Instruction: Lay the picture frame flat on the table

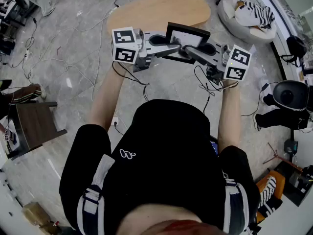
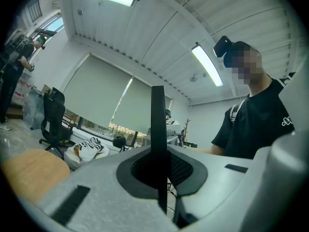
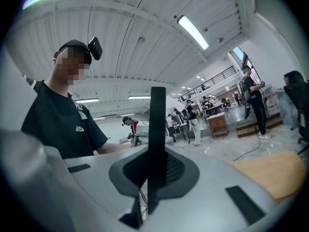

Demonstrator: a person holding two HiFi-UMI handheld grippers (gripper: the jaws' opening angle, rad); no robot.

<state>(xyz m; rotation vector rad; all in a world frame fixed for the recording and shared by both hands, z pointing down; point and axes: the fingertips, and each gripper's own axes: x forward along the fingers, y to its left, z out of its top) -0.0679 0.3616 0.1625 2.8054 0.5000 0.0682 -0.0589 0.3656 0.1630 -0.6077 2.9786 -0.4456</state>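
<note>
Left gripper view has our left gripper (image 2: 161, 175) clenched on the picture frame (image 2: 158, 115). The frame's thin black edge stands as an upright bar squeezed between the two jaws. Our right gripper (image 3: 153, 175) shows the same in its own view, with its jaws pressed onto the frame's opposite edge.

Only the head view gives us the whole frame. It is a black rectangle with a pale inside, held from both sides at the near rim of the wooden table (image 1: 161, 9) and tilted rather than flat. We cannot tell whether its lower edge touches the tabletop.

The gripper views add the table's tan surface low at their outer sides, below the jaws. Beyond the frame the tabletop lies bare out to its rounded far edge. Off the table's right end sits a white cushion (image 1: 244, 21) with a striped cloth (image 1: 257, 12) on it. Cables (image 1: 39, 38) trail across the floor to the left, and a dark stool (image 1: 34, 124) stands well apart.
</note>
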